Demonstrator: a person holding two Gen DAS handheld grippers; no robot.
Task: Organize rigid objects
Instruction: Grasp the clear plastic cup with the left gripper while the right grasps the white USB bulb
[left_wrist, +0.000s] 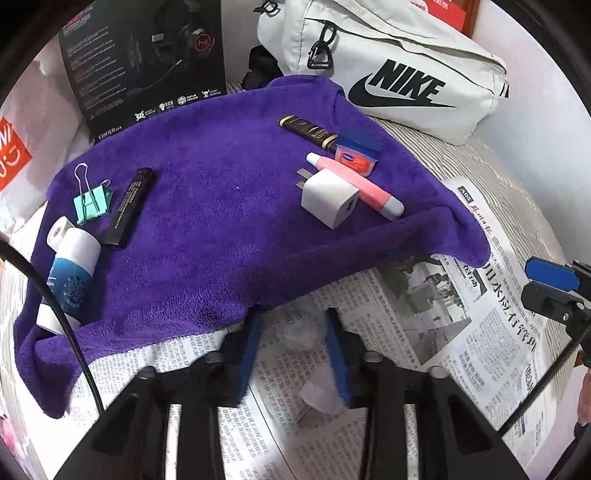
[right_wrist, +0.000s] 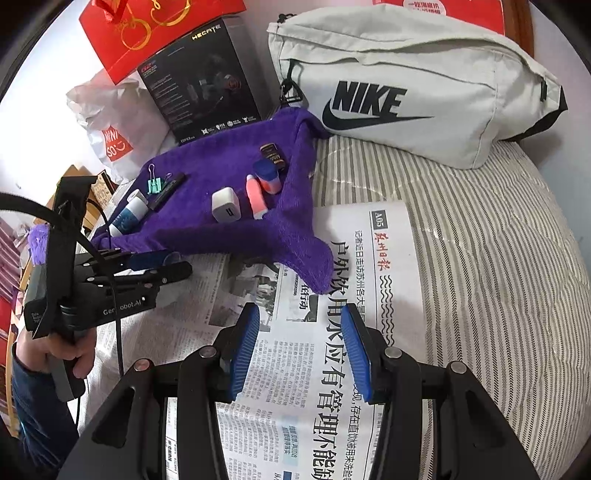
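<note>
A purple towel (left_wrist: 221, 221) (right_wrist: 229, 229) holds small items. On its right lie a white charger plug (left_wrist: 330, 195) (right_wrist: 226, 205), a pink tube (left_wrist: 354, 184) (right_wrist: 255, 197), a small blue-lidded jar (left_wrist: 357, 152) (right_wrist: 267, 176) and a dark gold-lettered tube (left_wrist: 308, 132) (right_wrist: 273, 153). On its left lie a green binder clip (left_wrist: 91, 205) (right_wrist: 154, 184), a black stick (left_wrist: 129, 206) (right_wrist: 168, 190) and a blue-white tube (left_wrist: 72, 273) (right_wrist: 129, 216). My left gripper (left_wrist: 293, 354) (right_wrist: 173, 264) is open over the newspaper near the towel's front edge, with a faint blurred clear shape between its pads. My right gripper (right_wrist: 299, 354) is open and empty over the newspaper (right_wrist: 332, 369).
A white Nike bag (left_wrist: 388, 62) (right_wrist: 406, 85) lies behind the towel on a striped bed cover (right_wrist: 498, 277). A black headset box (left_wrist: 147, 62) (right_wrist: 199, 77), a red gift bag (right_wrist: 147, 33) and a Miniso bag (right_wrist: 110, 129) stand at the back left.
</note>
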